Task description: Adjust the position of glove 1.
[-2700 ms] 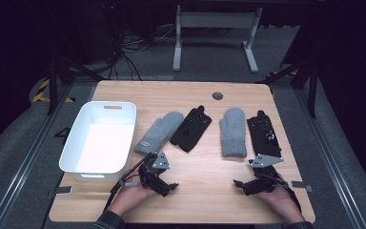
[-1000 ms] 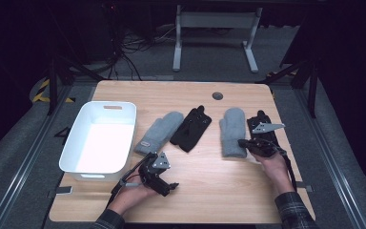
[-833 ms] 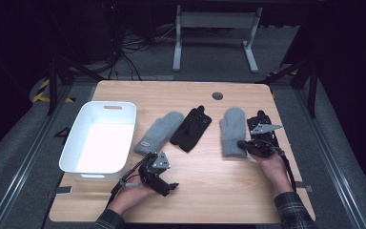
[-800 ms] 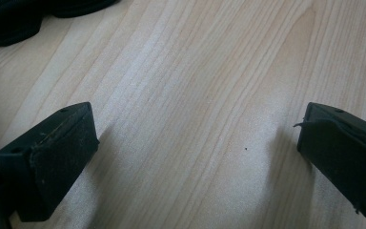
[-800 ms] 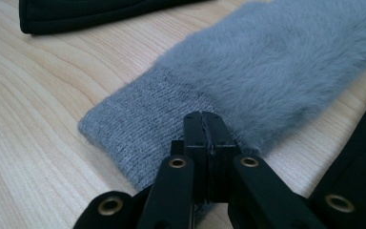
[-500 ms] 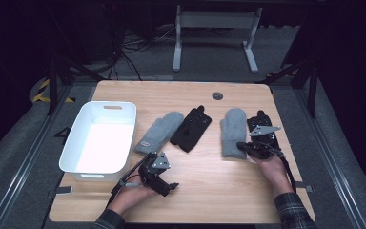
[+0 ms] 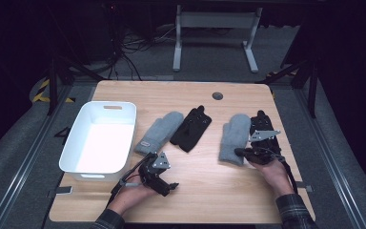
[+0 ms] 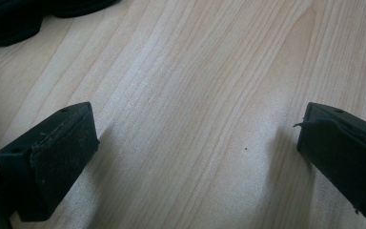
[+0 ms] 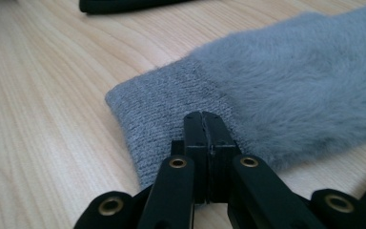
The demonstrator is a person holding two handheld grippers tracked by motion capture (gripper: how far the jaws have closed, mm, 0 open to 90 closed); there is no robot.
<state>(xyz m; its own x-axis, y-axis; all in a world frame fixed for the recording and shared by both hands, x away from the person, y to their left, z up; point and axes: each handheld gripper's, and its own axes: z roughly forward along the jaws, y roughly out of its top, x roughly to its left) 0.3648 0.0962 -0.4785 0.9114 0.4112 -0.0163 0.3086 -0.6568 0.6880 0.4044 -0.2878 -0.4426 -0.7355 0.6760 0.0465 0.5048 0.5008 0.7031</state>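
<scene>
Grip on the fluffy grey wool mitten [image 7: 235, 138]

Right gripper [image 9: 204, 125] has jaws closed over its ribbed cuff; lift slowly. Left gripper [image 8: 198, 157] rests wide open, empty.

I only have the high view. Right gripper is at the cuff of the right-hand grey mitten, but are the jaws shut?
Observer: Yes. In the right gripper view the right gripper has its jaws pressed together over the ribbed cuff of the grey mitten; whether fabric is pinched, I cannot tell.
Operator: And the left one?
Observer: The left gripper is open wide, with bare wooden table between its jaws.
Operator: Anything close to it?
Observer: A black glove shows at the top left corner of that view, apart from the jaws.
</scene>
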